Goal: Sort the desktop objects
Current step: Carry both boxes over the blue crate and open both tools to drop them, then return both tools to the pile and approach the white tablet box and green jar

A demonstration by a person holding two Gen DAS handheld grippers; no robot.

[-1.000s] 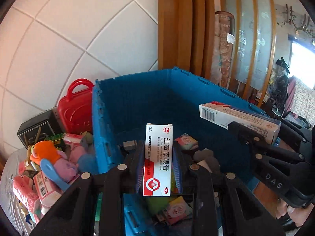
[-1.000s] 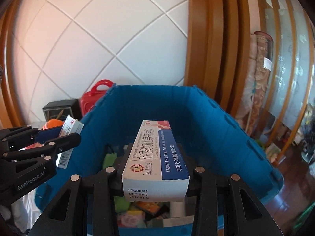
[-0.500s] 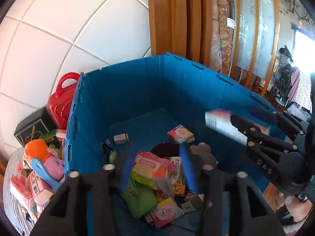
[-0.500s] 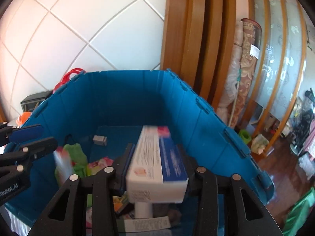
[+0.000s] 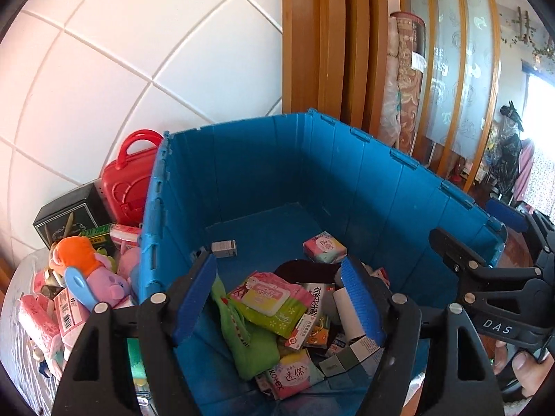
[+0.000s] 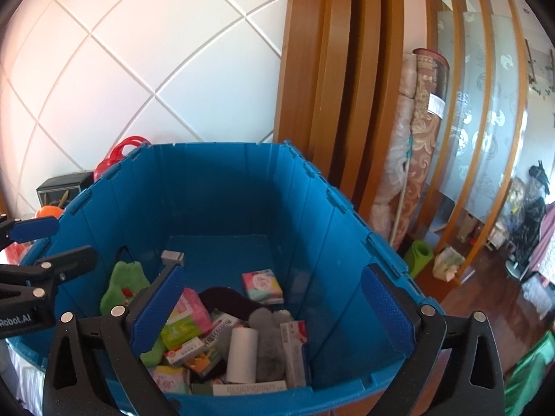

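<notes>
A blue plastic crate (image 5: pixel 263 173) (image 6: pixel 215 190) holds several small items: tissue packs, a green plush, a white roll (image 6: pixel 242 353) and medicine boxes (image 6: pixel 293 353). My left gripper (image 5: pixel 281 298) is open and empty above the crate's near left part. My right gripper (image 6: pixel 274 315) is open and empty above the crate's near right part. The right gripper shows at the right of the left wrist view (image 5: pixel 485 277). The left gripper shows at the left edge of the right wrist view (image 6: pixel 34 267).
Left of the crate lie a red toy case (image 5: pixel 130 176), a black box (image 5: pixel 66 218), plush toys (image 5: pixel 86 263) and pink packets (image 5: pixel 38 322). A tiled wall is behind. Wooden posts (image 6: pixel 347 69) and rolled rugs (image 6: pixel 416 159) stand to the right.
Both grippers opened and dropped their boxes into the crate: the left let go of the white-and-red box, the right the white-and-blue box. Both now stand over the crate.
</notes>
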